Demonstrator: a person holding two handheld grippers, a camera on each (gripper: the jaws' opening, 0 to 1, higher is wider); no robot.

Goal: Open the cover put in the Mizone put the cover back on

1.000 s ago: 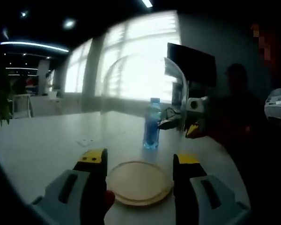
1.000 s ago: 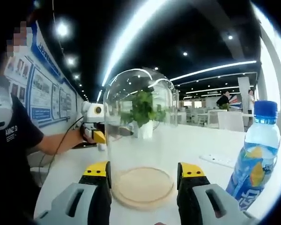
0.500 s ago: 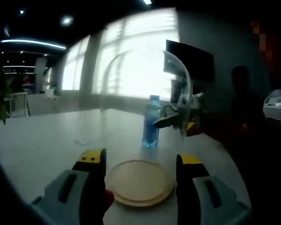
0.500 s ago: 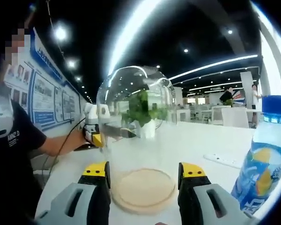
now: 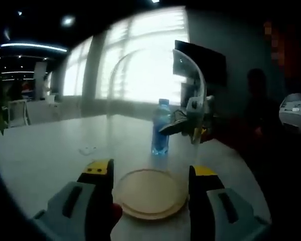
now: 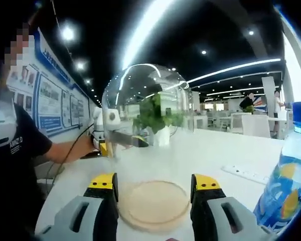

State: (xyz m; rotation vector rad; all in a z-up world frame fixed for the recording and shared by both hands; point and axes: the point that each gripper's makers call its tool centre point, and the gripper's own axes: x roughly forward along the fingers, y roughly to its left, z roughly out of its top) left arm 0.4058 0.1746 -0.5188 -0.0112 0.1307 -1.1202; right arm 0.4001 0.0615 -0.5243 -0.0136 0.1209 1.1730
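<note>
Left claw [image 5: 149, 173] jaws spread, empty, flanking round wooden base [image 5: 149, 193] on white bench [image 5: 45, 150]. Right claw [image 6: 154, 182] likewise parted, empty. Clear glass dome cover [image 6: 143, 118] appears raised off base, grip on it unclear. Blue-capped Mizone bottle [image 5: 160, 127] upright beyond base. Step: opening cover. Next: shift bottle onto base, then lower dome.

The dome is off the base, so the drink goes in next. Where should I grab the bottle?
Grip the bottle around its straight middle, below the blue cap, coming in level from the side. It stands upright on the table, apart from the wooden base, and its round body should fit between open jaws.
</note>
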